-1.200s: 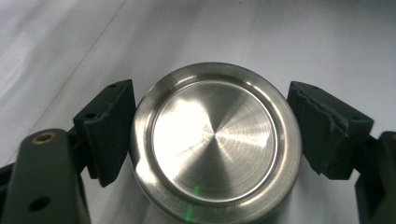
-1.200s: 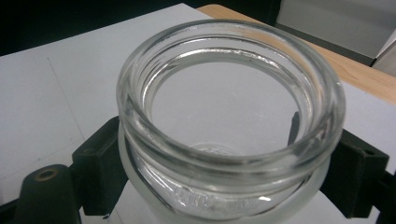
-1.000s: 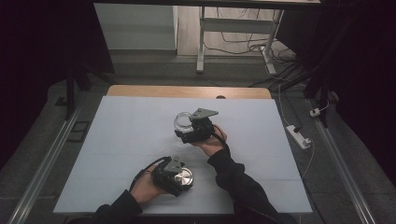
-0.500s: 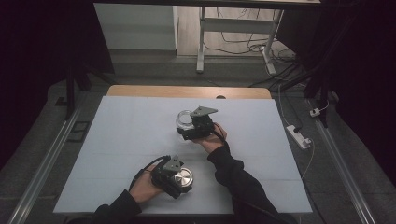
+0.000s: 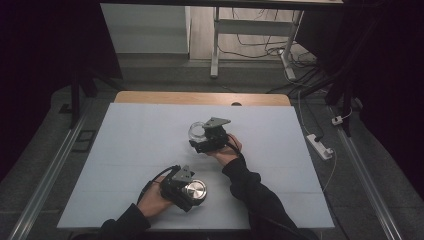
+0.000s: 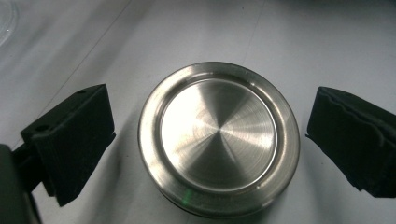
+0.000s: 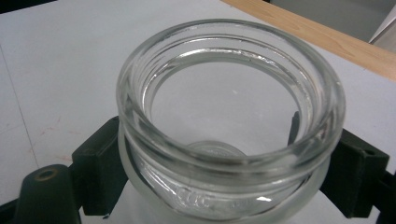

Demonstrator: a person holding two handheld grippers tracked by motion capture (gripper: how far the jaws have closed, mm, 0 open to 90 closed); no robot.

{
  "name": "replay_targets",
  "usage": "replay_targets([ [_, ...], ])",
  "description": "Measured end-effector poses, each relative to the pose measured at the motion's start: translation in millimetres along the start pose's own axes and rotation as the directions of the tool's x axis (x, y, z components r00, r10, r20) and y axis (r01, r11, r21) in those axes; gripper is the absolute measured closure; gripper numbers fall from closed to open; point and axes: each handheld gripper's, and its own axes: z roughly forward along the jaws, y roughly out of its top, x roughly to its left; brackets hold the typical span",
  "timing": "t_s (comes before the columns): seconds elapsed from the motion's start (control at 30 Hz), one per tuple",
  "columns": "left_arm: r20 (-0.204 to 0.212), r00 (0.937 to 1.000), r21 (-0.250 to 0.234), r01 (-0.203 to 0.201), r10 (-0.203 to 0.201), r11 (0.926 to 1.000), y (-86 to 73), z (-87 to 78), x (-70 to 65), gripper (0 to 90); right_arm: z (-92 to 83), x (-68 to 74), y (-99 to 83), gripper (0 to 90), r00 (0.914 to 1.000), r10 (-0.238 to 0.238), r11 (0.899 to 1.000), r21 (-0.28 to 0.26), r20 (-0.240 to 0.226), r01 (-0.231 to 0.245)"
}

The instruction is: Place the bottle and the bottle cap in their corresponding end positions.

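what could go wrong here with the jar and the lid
The glass jar is smooth and clamped by the right gripper just below its rim; it might slip or tip. The left gripper stands open astride the metal lid, touching neither side; closing off-centre could push the low, slick lid along the table.

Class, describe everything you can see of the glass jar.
The jar is clear, thick-walled glass with a wide round mouth, a rounded rim and raised lettering low on its wall. It has no lid and looks empty. It stands upright on the white table, past the middle, toward the far wooden edge. The right gripper is closed on it below the rim, one jaw against each side.
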Motion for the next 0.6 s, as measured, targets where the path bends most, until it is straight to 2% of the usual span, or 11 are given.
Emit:
replay_targets([
  [0.2, 0.005, 0.9996, -0.031, 0.028, -0.028, 0.9991, -0.6, -6.9, 1.6, 0.2, -0.7, 1.9, -0.3, 14.0, 0.9997, 0.02, 1.0, 0.009, 0.014, -0.02],
  [0.3, 0.012, 0.999, -0.042, 0.043, -0.043, 0.9982, -1.1, -10.2, 3.3, 0.0, -2.1, 2.4, -0.7, 10.0, 0.9998, 0.02, 1.0, 0.021, 0.005, -0.02],
  [0.5, 0.024, 0.998, -0.058, 0.06, -0.059, 0.9965, -2.1, -16.2, 4.0, 0.0, -5.4, 5.2, -1.5, 0.6, 0.9999, -0.009, 0.999, 0.043, -0.004, 0.009],
  [0.6, 0.024, 0.9976, -0.066, 0.067, -0.065, 0.9955, -2.9, -20.2, 3.7, 0.0, -8.4, 7.1, 0.2, 0.0, 0.9999, -0.012, 0.999, 0.044, 0.0, 0.012],
])
